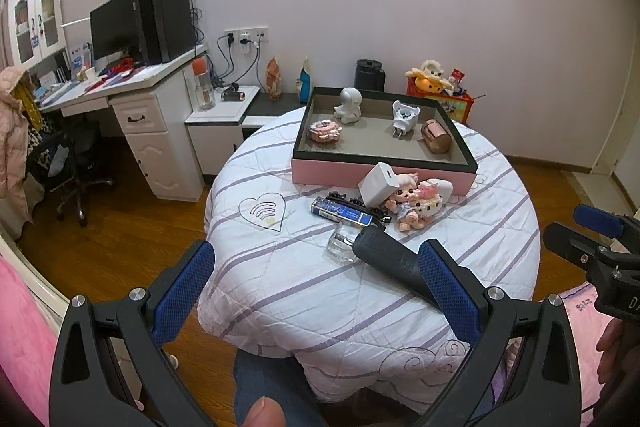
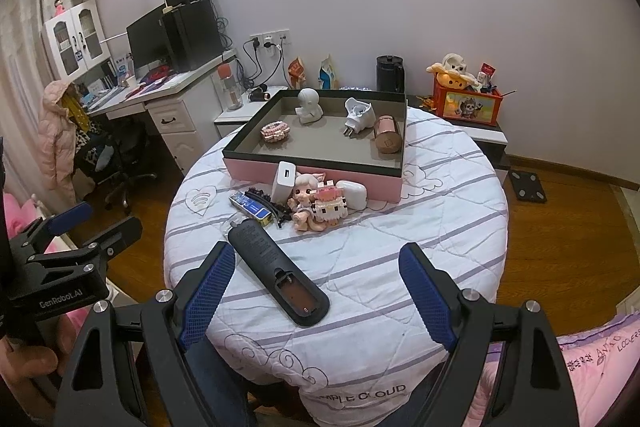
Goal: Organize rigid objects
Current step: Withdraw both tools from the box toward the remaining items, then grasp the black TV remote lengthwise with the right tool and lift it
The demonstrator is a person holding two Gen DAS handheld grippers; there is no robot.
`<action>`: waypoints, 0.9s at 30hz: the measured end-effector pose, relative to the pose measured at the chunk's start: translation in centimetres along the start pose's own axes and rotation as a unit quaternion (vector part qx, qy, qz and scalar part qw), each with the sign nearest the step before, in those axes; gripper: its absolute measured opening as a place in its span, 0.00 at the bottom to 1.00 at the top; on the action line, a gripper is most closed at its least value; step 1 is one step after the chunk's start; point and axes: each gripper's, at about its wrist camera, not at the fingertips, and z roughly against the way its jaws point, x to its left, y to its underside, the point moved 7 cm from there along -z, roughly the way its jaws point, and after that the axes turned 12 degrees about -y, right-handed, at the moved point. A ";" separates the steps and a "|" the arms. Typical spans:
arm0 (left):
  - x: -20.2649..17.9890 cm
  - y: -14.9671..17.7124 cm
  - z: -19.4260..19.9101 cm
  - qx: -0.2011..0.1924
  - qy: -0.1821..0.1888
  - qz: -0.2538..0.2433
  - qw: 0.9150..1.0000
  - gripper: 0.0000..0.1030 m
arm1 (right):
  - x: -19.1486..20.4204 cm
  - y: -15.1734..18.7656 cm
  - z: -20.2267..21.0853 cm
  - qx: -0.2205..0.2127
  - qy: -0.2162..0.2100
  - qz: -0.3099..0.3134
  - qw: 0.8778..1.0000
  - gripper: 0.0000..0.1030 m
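A pink tray (image 1: 340, 175) (image 2: 312, 174) with a dark rim stands at the back of the round quilted table (image 1: 304, 291) (image 2: 380, 247). It holds a white figurine (image 1: 349, 105), a pink flower trinket (image 1: 325, 131), a white plug (image 1: 404, 117) and a copper cylinder (image 1: 435, 141). In front lie a white charger (image 2: 283, 181), a doll (image 2: 305, 201), a block toy (image 2: 330, 209), a white case (image 2: 354, 195), a blue box (image 2: 252, 207), a black hair clip (image 2: 269, 202), a clear glass piece (image 1: 340, 245) and a black remote (image 2: 276, 269) with its battery bay uncovered. My left gripper (image 1: 320, 287) and right gripper (image 2: 316, 293) are open and empty above the table's near edge.
A white desk (image 1: 132, 95) with a monitor and a black chair (image 1: 76, 163) stand at the left. A low cabinet (image 1: 224, 115) sits behind the table, with a black kettle (image 1: 369, 75) and a red toy box (image 2: 466, 103) further along the wall. Wooden floor surrounds the table.
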 end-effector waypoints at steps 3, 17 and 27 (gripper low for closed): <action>0.3 -0.2 -0.2 0.000 -0.001 0.001 1.000 1.00 | 0.0 -0.2 -0.4 0.004 0.001 0.002 1.000 0.83; 0.7 1.3 -5.3 0.033 -0.019 -0.005 0.999 1.00 | 0.4 4.1 -10.6 0.111 -0.036 0.052 0.992 0.83; 0.3 1.9 -8.9 0.060 -0.015 -0.005 0.998 1.00 | 0.1 5.4 -16.3 0.162 -0.068 0.068 0.982 0.66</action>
